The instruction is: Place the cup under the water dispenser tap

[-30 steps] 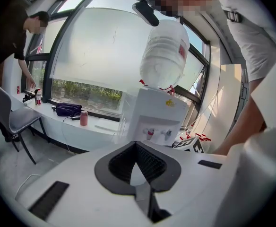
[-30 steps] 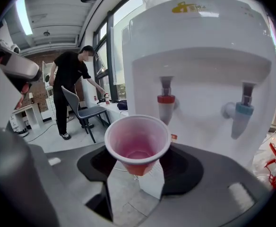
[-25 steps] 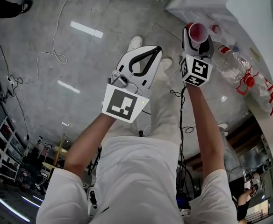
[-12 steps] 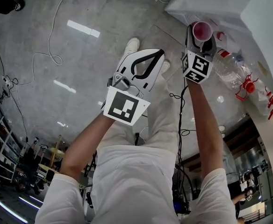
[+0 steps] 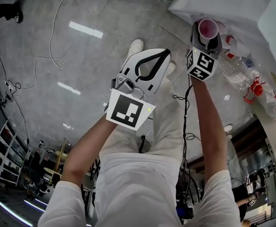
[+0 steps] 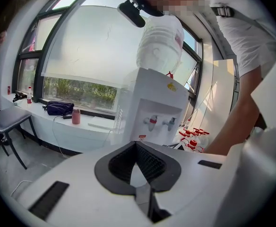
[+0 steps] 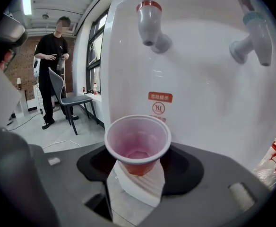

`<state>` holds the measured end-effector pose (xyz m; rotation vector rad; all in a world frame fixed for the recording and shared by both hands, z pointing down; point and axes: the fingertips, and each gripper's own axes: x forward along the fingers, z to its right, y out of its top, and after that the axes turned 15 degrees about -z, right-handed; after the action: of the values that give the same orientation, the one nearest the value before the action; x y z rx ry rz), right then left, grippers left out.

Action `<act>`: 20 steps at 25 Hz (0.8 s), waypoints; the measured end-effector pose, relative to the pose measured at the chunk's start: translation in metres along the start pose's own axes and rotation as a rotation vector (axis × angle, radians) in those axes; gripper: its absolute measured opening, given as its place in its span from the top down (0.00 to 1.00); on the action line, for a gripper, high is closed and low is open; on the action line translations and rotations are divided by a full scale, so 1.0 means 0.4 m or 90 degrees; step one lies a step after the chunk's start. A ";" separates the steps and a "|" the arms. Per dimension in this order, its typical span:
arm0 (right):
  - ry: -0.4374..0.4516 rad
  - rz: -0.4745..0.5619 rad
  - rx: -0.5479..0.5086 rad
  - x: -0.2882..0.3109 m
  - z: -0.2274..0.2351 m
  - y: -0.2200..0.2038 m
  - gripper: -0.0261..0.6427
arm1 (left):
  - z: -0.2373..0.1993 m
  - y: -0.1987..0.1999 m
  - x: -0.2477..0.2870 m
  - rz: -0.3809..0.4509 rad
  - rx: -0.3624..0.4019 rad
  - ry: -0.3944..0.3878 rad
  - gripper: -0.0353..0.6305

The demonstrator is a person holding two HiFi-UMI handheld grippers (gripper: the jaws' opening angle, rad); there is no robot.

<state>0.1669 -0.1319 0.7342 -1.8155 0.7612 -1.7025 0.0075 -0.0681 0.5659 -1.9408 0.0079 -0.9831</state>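
Polished grey concrete floor [image 5: 81, 93], a white cable [image 5: 56, 25] looping at upper left beside strip-light glints [image 5: 86, 30]. A large window [image 6: 81, 56] fills the upper left over a white ledge [image 6: 43, 126]; a grey chair [image 6: 3, 119] stands at the left edge.

Both arms are reaching forward. The left arm [image 5: 88, 145] is bending a little outward and the right arm [image 5: 209, 122] is staying almost straight. The left tongs [image 5: 162, 56] are pointing forward and somewhat down, with the jaws meeting at the tips and nothing between them. The right tongs [image 7: 138, 167] are reaching further ahead. Their jaws are pressing on the lower part of a cup [image 7: 138, 143] and holding it upright.
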 end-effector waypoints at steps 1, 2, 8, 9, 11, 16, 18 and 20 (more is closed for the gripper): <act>-0.004 -0.001 0.002 0.007 0.005 -0.004 0.52 | 0.000 0.002 0.004 0.002 0.000 0.000 0.94; -0.009 -0.002 0.003 0.013 0.010 -0.007 0.52 | -0.001 0.002 0.007 0.004 0.002 -0.001 0.94; -0.015 -0.001 0.010 0.023 0.009 -0.013 0.51 | 0.002 -0.008 0.012 -0.004 0.007 -0.003 0.94; -0.014 -0.002 0.009 0.024 0.008 -0.011 0.50 | 0.003 -0.008 0.014 -0.006 0.007 -0.003 0.94; -0.009 -0.005 0.006 0.025 0.008 -0.009 0.50 | 0.008 -0.006 0.016 -0.009 0.009 -0.004 0.94; -0.014 -0.018 0.000 0.025 0.017 -0.018 0.47 | 0.021 0.002 0.022 -0.006 0.012 -0.009 0.94; -0.017 -0.020 0.004 0.022 0.021 -0.021 0.46 | 0.024 0.004 0.020 -0.006 0.016 -0.010 0.94; -0.016 -0.019 0.005 0.016 0.022 -0.023 0.45 | 0.026 0.004 0.018 -0.004 0.018 -0.011 0.94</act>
<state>0.1763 -0.1301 0.7447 -1.8485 0.7179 -1.6957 0.0195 -0.0642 0.5665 -1.9240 -0.0222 -0.9659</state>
